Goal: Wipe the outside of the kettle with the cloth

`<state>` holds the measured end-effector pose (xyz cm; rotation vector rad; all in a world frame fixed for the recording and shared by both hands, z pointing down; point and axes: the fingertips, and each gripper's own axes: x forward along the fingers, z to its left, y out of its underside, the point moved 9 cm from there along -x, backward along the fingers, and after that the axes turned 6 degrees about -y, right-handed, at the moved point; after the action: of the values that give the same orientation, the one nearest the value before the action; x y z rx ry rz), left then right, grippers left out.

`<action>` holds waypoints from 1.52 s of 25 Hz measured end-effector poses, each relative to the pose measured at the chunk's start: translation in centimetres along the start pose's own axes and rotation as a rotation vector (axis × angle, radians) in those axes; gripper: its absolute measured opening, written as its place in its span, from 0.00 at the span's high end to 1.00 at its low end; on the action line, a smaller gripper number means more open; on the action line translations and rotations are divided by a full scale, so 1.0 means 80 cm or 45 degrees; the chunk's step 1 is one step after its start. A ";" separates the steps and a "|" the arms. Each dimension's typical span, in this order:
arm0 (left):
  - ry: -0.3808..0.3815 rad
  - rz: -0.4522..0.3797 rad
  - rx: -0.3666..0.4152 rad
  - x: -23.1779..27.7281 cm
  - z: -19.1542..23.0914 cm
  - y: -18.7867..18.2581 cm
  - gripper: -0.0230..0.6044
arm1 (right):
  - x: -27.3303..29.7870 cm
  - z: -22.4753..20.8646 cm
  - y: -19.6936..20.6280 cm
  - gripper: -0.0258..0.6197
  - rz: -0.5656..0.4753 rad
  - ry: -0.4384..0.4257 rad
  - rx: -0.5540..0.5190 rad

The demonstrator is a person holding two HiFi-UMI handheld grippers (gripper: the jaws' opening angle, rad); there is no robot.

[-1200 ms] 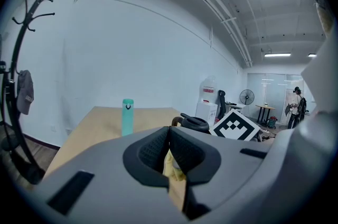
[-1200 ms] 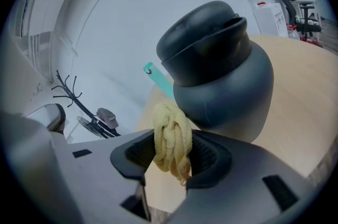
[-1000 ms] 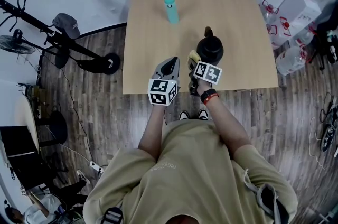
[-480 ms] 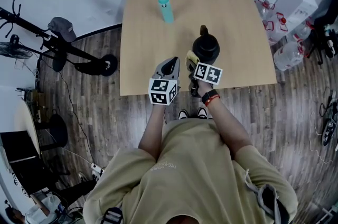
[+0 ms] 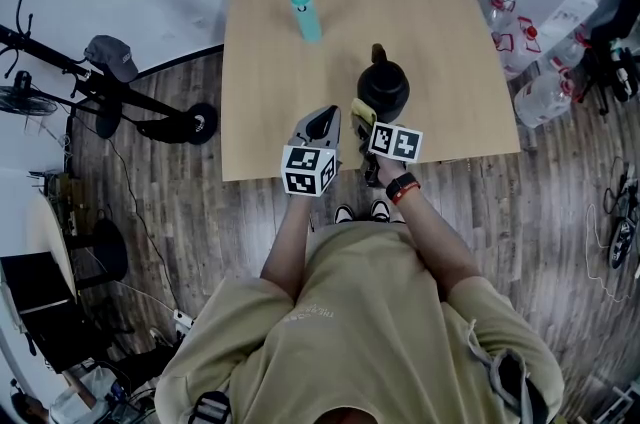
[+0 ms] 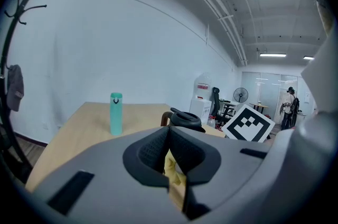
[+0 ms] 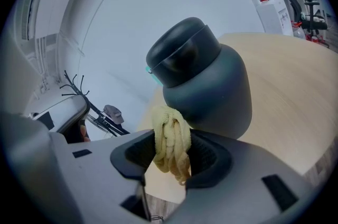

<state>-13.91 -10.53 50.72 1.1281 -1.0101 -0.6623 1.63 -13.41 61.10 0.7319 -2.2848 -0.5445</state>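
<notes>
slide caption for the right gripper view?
The right gripper clamps a yellow cloth beside the dark kettle on the wooden table.

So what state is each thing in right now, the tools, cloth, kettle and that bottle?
Kettle: upright on the table, lid on.
Cloth: bunched up, by the kettle's lower side.
Right tool: shut on the cloth.
Left tool: shut, holding nothing.
Bottle: upright, capped.

Matt dark kettle (image 7: 206, 85), nubby yellow cloth (image 7: 170, 141), smooth wooden table (image 5: 400, 2).
</notes>
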 end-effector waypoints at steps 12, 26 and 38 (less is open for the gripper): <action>0.031 0.016 0.014 0.010 -0.020 0.001 0.92 | -0.031 -0.014 0.000 0.70 0.039 0.005 -0.103; 0.062 0.027 0.013 0.015 -0.043 0.005 0.92 | -0.071 -0.033 -0.004 0.70 0.056 0.050 -0.197; 0.076 0.022 0.012 0.021 -0.058 0.006 0.92 | -0.097 -0.054 -0.014 0.70 0.019 0.120 -0.243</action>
<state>-9.05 -9.88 51.30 1.1398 -0.9723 -0.6068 9.87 -10.13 59.84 0.6326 -2.1153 -0.6949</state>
